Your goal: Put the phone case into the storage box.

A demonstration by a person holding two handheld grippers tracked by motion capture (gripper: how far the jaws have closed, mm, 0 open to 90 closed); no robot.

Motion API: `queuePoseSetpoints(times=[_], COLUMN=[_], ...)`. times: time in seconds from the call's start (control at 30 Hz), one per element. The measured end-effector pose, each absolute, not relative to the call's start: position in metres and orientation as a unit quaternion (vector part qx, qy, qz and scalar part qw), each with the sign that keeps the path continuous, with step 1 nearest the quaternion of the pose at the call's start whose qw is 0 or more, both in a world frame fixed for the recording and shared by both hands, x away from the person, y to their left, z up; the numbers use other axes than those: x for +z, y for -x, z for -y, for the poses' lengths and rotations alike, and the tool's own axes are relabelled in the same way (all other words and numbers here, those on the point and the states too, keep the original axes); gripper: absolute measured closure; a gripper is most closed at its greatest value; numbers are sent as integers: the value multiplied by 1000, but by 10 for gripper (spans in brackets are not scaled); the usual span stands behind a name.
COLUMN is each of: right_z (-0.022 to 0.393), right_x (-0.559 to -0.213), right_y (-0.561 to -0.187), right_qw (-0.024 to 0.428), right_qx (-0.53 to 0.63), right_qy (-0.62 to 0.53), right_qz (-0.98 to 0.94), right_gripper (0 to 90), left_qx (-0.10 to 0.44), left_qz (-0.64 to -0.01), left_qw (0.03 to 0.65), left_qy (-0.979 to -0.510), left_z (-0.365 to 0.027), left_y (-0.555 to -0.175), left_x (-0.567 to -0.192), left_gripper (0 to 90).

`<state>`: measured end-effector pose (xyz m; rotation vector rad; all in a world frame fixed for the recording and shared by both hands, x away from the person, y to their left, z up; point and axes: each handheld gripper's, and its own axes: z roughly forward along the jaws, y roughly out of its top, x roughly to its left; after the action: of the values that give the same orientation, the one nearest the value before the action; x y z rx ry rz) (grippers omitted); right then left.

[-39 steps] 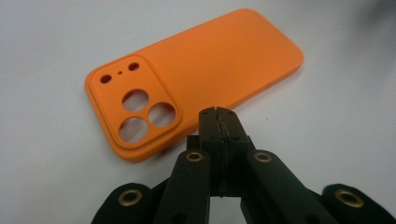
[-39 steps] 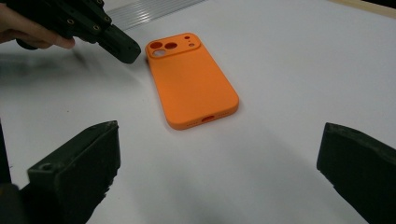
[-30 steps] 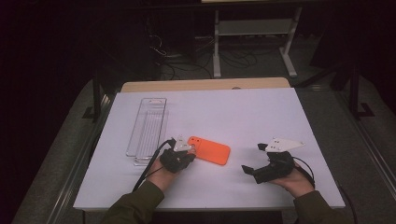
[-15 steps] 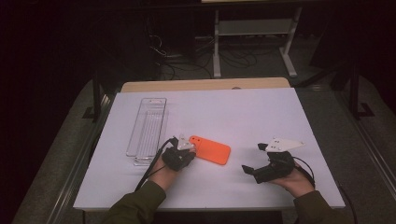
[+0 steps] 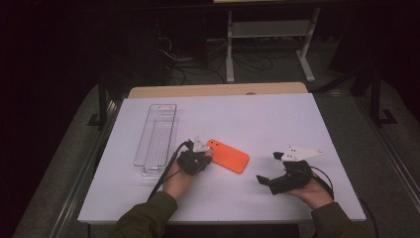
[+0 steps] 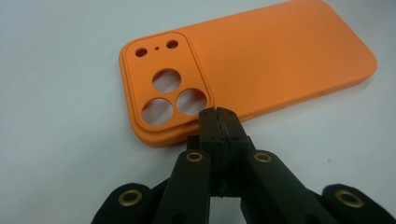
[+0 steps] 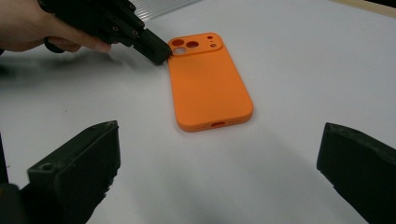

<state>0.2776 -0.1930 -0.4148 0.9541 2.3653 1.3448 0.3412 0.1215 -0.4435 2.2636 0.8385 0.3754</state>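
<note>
An orange phone case (image 5: pixel 230 155) lies back-up on the white table cover, with its camera cutouts (image 6: pixel 167 91) toward my left gripper. The left gripper (image 6: pixel 218 116) is shut with nothing between its jaws. Its tip rests against the case's camera-end edge (image 7: pixel 159 52). From above, the left gripper (image 5: pixel 204 152) sits at the case's left end. My right gripper (image 5: pixel 268 167) is held to the right of the case and apart from it. Its jaws stand wide open and empty, and in its own view the right gripper (image 7: pixel 219 170) faces the case's bottom end (image 7: pixel 215 123).
A clear plastic tray (image 5: pixel 156 139) lies on the left of the white cover (image 5: pixel 277 119), just beyond the left hand. A cable trails from the left gripper along the forearm. Past the table's far edge there are a metal stand and cables on a dark floor.
The left gripper has edged slightly up and to the right, toward the case's camera end. The right gripper and the case have not moved.
</note>
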Motion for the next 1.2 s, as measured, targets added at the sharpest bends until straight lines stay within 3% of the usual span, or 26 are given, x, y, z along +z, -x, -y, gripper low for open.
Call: queuePoseSetpoints(times=[0.7, 0.83, 1.1, 1.2], right_z=[192, 191, 192, 192], right_x=[-416, -416, -416, -416], right_y=[-278, -277, -276, -276], right_qw=[131, 132, 132, 132], right_qx=[457, 455, 455, 455], right_qy=[-324, -324, -326, -326], right_qz=[-818, -819, -818, -818], right_gripper=[0, 0, 0, 0], left_qx=[129, 116, 61, 44], left_qz=[-310, -282, -247, -237], left_qw=[358, 378, 407, 417], left_qy=[-871, -874, -877, -876], left_z=[-110, -109, -119, -125], left_y=[-360, -353, -335, -329], left_x=[-446, -439, -426, -423], left_gripper=[899, 809, 482, 427])
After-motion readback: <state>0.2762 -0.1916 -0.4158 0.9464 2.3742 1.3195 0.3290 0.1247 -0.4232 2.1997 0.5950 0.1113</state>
